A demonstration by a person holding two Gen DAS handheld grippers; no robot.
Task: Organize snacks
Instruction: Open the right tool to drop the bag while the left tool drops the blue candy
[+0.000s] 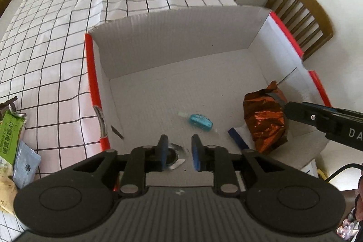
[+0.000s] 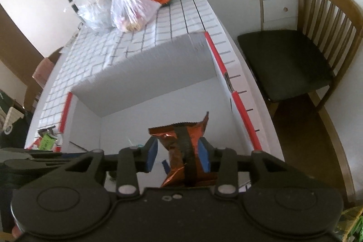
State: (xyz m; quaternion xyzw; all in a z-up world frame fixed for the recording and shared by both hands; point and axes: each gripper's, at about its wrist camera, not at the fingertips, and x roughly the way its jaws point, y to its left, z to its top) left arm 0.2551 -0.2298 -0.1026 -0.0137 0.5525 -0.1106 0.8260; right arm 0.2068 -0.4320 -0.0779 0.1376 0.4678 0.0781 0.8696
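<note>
Copper foil packet is seen between pads of right gripper, jaws part open, grip not confirmed; packet stands upright, near box right wall. Left gripper part open, empty, over near edge; blue candy just ahead.

Black grippers, blue-padded jaws, silver rivets

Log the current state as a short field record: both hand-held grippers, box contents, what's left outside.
left hand-held gripper: open, holding nothing, over the box's near edge
right hand-held gripper: pads flank the copper foil packet; grip unclear
box: white cardboard, red rim, on checkered tablecloth
inside box: copper foil packet, blue wrapped candy
outside box: green snack packet at left
</note>
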